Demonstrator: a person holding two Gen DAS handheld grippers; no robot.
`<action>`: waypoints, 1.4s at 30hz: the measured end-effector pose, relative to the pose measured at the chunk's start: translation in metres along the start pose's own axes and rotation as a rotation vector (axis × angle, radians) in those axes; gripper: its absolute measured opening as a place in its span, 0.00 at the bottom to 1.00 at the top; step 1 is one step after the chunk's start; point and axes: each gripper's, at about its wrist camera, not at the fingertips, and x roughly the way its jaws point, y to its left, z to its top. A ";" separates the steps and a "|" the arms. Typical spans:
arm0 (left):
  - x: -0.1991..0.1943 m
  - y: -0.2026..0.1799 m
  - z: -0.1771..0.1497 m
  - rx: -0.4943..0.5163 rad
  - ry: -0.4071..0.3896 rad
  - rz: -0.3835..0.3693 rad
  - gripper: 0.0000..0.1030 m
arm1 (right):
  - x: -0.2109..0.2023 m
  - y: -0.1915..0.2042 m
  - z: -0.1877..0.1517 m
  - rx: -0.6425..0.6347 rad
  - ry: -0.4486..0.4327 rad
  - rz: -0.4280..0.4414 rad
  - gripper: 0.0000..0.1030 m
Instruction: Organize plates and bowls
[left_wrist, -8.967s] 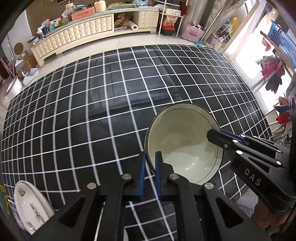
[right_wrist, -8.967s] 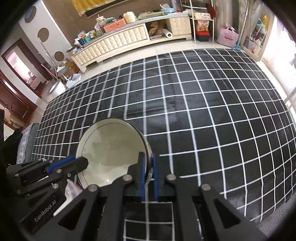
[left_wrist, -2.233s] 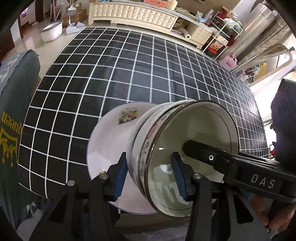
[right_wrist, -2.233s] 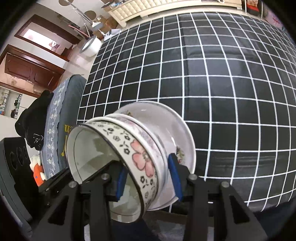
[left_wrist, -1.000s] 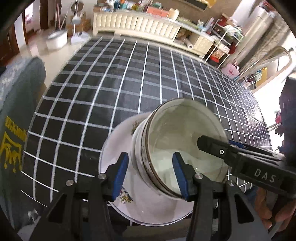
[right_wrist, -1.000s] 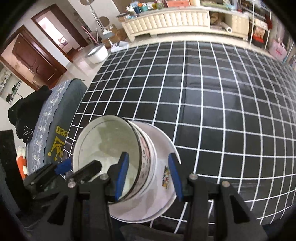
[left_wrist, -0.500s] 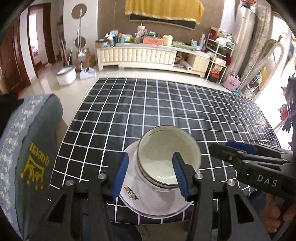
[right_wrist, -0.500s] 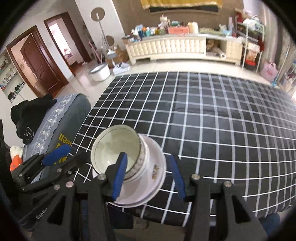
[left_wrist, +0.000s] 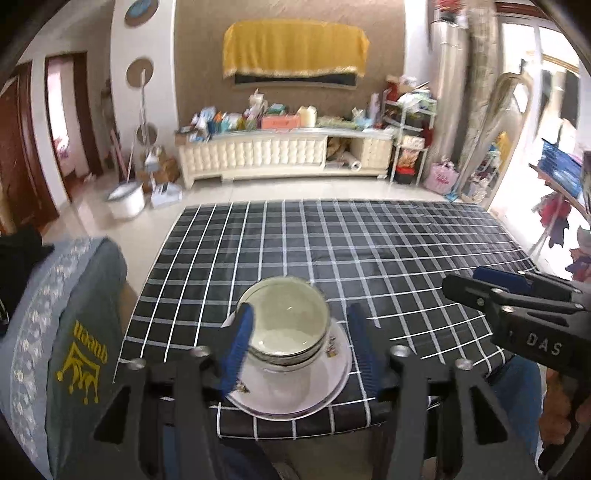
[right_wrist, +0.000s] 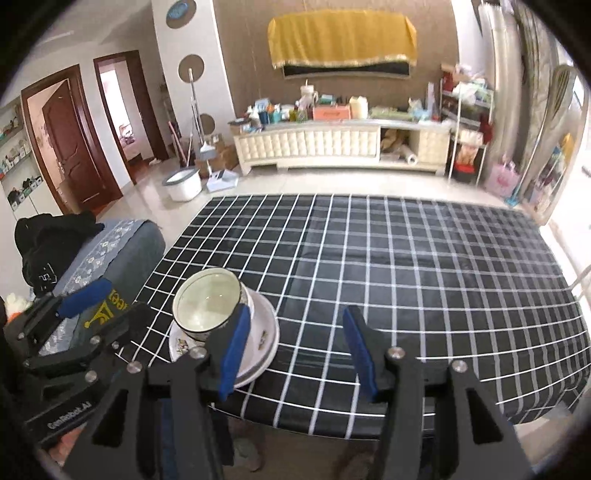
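Black left claw (left_wrist: 301, 347), right claw (right_wrist: 297, 356), blue pads (silver screws), white lettering

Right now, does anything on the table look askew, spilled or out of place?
Nothing spilled or broken. The stacked bowls sit nested on the plate, slightly off its centre. The one oddity: the plate lies very near the table's front edge. Both grippers, left and right, are open and hold nothing.

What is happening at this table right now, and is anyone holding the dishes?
Nobody is holding anything. A person has a handheld gripper in each hand, and both the left gripper and the right gripper are open and clear of the dishes. Nested bowls sit on a white plate near the front edge of the black checked table. The stacking looks finished.
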 end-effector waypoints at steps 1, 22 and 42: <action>-0.006 -0.004 0.000 0.007 -0.016 -0.006 0.64 | -0.006 0.000 -0.002 -0.008 -0.012 -0.006 0.59; -0.094 -0.044 -0.031 0.031 -0.182 -0.048 1.00 | -0.096 -0.010 -0.050 -0.056 -0.269 -0.132 0.99; -0.113 -0.052 -0.046 0.042 -0.200 -0.035 1.00 | -0.103 -0.014 -0.071 -0.054 -0.244 -0.109 0.99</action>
